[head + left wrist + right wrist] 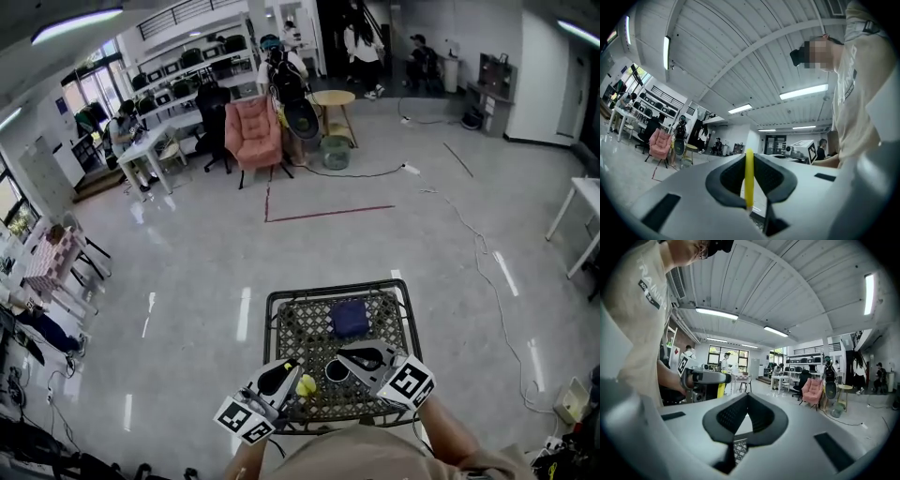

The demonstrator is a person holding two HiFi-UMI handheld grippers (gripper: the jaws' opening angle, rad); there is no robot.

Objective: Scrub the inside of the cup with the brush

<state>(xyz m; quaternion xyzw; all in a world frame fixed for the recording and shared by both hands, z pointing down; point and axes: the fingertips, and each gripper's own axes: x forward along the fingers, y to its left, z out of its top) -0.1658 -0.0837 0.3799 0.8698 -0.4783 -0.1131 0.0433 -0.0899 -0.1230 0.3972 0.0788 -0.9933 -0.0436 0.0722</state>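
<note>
The person's beige fabric shirt (375, 457) fills the bottom edge of the head view. Just above it sit the two grippers, each a smooth grey shell carrying a cube of black-and-white square markers. The left gripper (286, 375) has its ribbed black pads pressed onto the yellow brush (306, 385). In the left gripper view the brush shows only as a thin, glossy plastic strip standing upright between the jaws. To the right of the brush, between the two grippers, the cup (337, 370) stands on the table. It is small, round and dark, with its mouth open upward, and neither gripper holds it. Just right of the cup is the right gripper (356, 358). Its V-shaped black pads are pressed together at the tips with nothing between them, as the right gripper view shows. The table (298, 330) is square with rounded corners, a dark metal frame around a woven lattice top. At the far side of the top lies a dark blue, soft-looking square pad (351, 319); whether it is cloth or sponge I cannot tell. Around the table spreads a polished grey floor (187, 253) that mirrors the ceiling lights. White desks stand far off at the left, a padded pink armchair (253, 131) stands farther right, and a red line (328, 212) is marked on the floor.
</note>
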